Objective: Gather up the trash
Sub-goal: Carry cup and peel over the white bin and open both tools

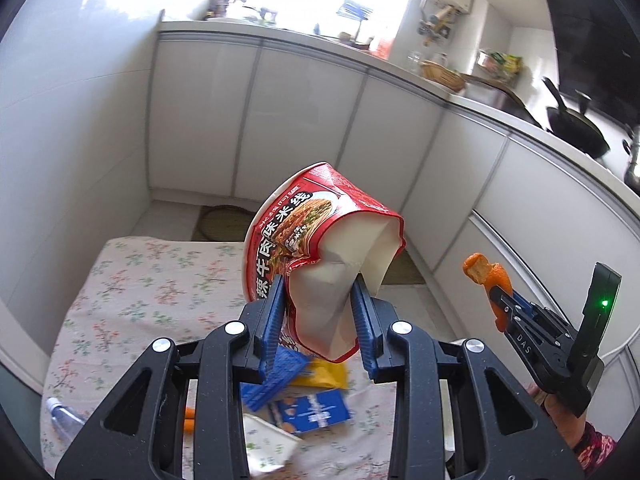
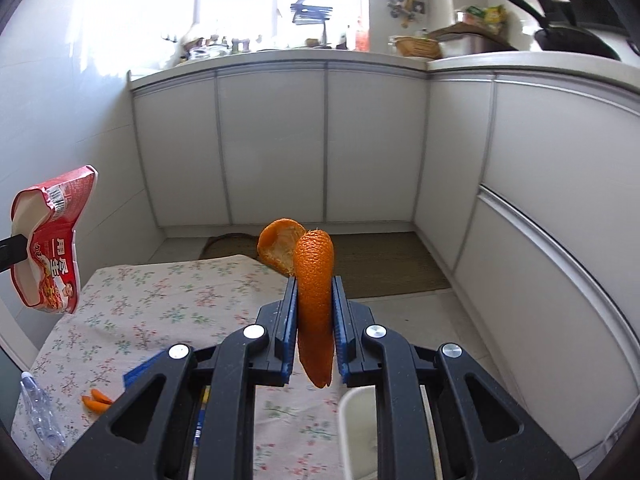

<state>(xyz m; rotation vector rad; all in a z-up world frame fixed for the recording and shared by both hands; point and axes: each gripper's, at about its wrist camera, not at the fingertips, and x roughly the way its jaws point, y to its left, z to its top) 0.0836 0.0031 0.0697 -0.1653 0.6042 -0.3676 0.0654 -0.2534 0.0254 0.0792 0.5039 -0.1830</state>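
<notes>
My left gripper (image 1: pixel 319 285) is shut on a crushed red noodle cup (image 1: pixel 316 232) and holds it in the air above the floral tablecloth (image 1: pixel 132 292). The cup also shows at the left of the right wrist view (image 2: pixel 52 240). My right gripper (image 2: pixel 314 280) is shut on an orange peel (image 2: pixel 314 292), held upright above the table's right side. The right gripper and peel (image 1: pixel 486 276) show at the right of the left wrist view.
On the table lie blue snack wrappers (image 1: pixel 308 408), a yellow wrapper (image 1: pixel 324 374), a white cup (image 1: pixel 264 448), small orange peel bits (image 2: pixel 98 400) and a clear plastic bottle (image 2: pixel 38 412). A white bin rim (image 2: pixel 356 432) sits below the right gripper. White cabinets (image 2: pixel 320 140) surround the floor.
</notes>
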